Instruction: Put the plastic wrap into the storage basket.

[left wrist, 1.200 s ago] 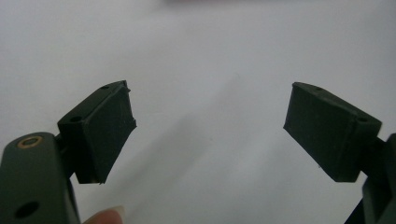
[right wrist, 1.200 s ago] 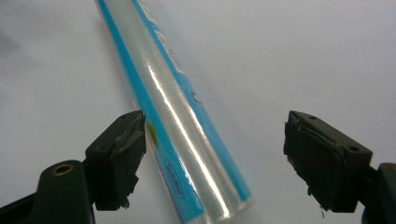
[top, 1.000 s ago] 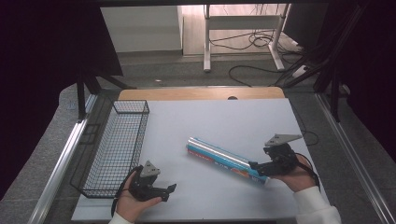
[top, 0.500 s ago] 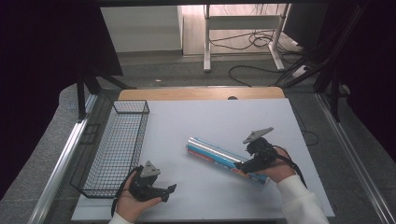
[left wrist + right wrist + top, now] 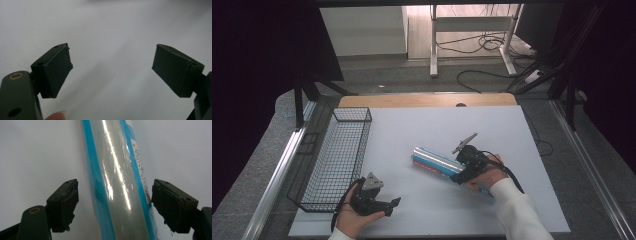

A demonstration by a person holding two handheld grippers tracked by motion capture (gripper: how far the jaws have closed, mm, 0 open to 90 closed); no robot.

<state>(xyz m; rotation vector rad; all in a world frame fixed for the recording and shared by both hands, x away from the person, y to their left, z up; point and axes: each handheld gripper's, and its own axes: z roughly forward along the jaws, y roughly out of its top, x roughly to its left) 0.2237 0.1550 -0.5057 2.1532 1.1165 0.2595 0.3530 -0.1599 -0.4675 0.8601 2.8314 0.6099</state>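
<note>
Here, a shiny blue-edged wrapped roll (image 5: 117, 182) lies between the right tool's (image 5: 113, 202) spread jaws.

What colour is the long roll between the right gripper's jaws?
Shiny silver with blue edging, seen best on the roll in the right gripper view.

On the surface (image 5: 422, 125): wire basket (image 5: 336, 155) along the left edge, reaching from the far left corner toward the near side. Long wrapped tube (image 5: 437, 162) lying right of centre, slanted from far-left to near-right. Right gripper (image 5: 464, 167) over the tube's near-right part, fingers (image 5: 62, 202) either side of the tube (image 5: 117, 185), apart from it. Left gripper (image 5: 389, 204) near the front edge, just beside the basket's near right corner, fingers (image 5: 53, 71) spread above bare surface (image 5: 112, 30). Tube and basket well apart.
</note>
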